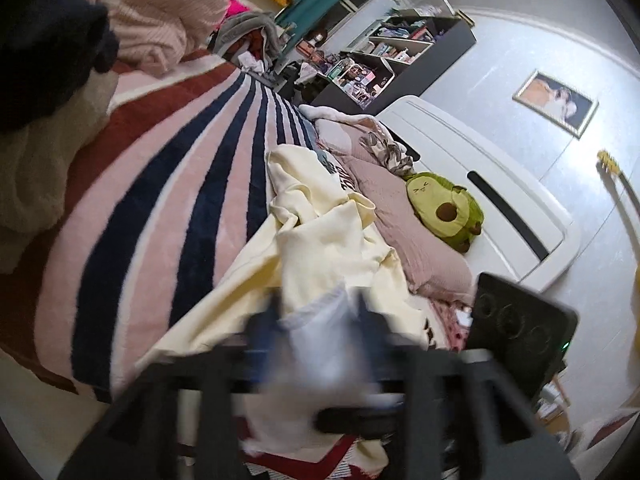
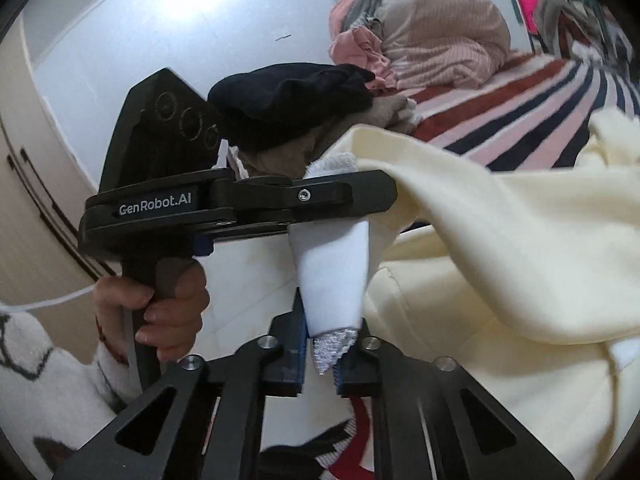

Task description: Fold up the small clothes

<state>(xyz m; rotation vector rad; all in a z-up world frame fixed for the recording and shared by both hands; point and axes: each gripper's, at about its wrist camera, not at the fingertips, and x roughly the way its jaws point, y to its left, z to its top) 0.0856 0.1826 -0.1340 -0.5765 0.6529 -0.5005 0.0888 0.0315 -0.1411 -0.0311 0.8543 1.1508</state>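
Between both pairs of fingers, a small white knit sock (image 2: 332, 276) hangs stretched above the striped blanket (image 1: 168, 184): right gripper (image 2: 326, 356) clenched on its textured end, left gripper (image 2: 344, 196) clamping the other. Its long axis runs fingertip to fingertip. Risk: the cream sweatshirt (image 2: 500, 248) draped over the left fingers could snag and drag along.

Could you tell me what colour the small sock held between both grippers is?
White sock; right wrist view.

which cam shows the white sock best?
Right wrist view: the white sock is sharp, stretched between the right hand-held gripper and the left hand-held gripper. Left wrist view shows it only as a motion-blurred patch between its fingers.
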